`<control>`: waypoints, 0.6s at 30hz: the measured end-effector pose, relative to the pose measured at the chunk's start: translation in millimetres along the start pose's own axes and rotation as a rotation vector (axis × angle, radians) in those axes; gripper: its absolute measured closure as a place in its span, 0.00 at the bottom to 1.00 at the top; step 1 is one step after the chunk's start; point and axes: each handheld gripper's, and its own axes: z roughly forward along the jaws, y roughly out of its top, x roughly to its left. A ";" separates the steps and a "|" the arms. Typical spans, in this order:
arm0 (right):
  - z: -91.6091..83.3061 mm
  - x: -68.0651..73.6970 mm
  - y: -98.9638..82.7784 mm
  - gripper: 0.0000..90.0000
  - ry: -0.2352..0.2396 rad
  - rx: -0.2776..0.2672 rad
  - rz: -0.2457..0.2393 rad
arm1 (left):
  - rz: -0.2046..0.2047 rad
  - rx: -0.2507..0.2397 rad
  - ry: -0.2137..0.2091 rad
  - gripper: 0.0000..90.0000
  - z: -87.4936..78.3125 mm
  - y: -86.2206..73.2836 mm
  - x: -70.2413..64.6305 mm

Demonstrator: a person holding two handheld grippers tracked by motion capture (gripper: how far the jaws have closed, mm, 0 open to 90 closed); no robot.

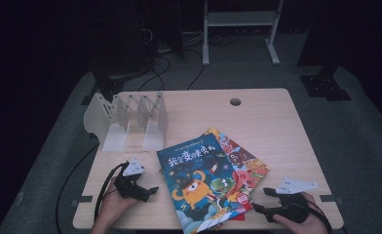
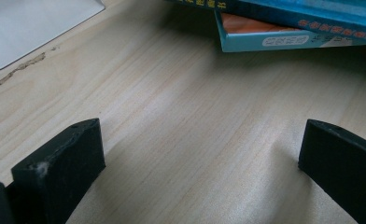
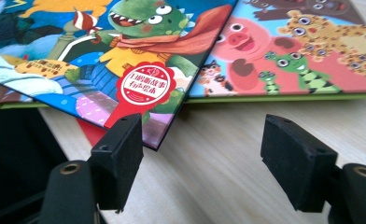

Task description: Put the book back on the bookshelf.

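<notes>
A blue picture book (image 1: 199,183) with an orange monster and a green dinosaur lies on top of a red and orange one (image 1: 242,163) at the table's front middle. My left gripper (image 1: 152,191) rests left of the stack, pointing at it. In the left gripper view it (image 2: 200,154) is open over bare wood, with the book edges (image 2: 284,39) some way ahead. My right gripper (image 1: 261,199) sits at the stack's right front corner. It (image 3: 207,149) stands open, and the blue book (image 3: 125,46) has its corner just ahead of the left pad (image 3: 118,154). The red book (image 3: 302,56) lies beyond.
A white book rack (image 1: 130,119) with upright dividers stands at the back left of the wooden table (image 1: 276,126); its base (image 2: 27,28) lies near my left gripper. A cable hole (image 1: 235,102) is at the back. The front table edge runs close to both hands.
</notes>
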 end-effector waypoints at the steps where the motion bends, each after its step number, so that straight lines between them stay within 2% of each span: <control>1: 0.0 0.0 0.0 0.33 0.000 0.000 0.000 | 0.000 0.000 0.000 0.00 0.0 0.0 0.0; 3: 0.5 -1.9 0.6 0.33 -0.021 0.001 -0.004 | 0.000 0.000 0.000 0.00 0.0 0.0 0.0; 7: 1.5 -5.9 2.9 0.33 -0.033 0.007 -0.001 | -0.003 0.001 0.002 0.00 -0.8 -0.6 -0.7; 10: 2.7 -9.1 5.2 0.33 -0.043 0.010 -0.002 | -0.011 0.003 -0.017 0.00 -5.1 -0.2 2.6; 13: 2.9 -11.8 6.9 0.33 -0.055 0.011 -0.004 | -0.015 -0.037 -0.028 0.00 -16.5 4.2 6.7; 16: 3.2 -14.0 7.9 0.33 -0.058 0.014 -0.002 | -0.019 -0.077 -0.060 0.00 -25.3 10.6 10.4; 18: 3.8 -15.0 9.1 0.33 -0.065 0.014 -0.003 | -0.014 -0.081 -0.066 0.00 -27.5 15.1 12.4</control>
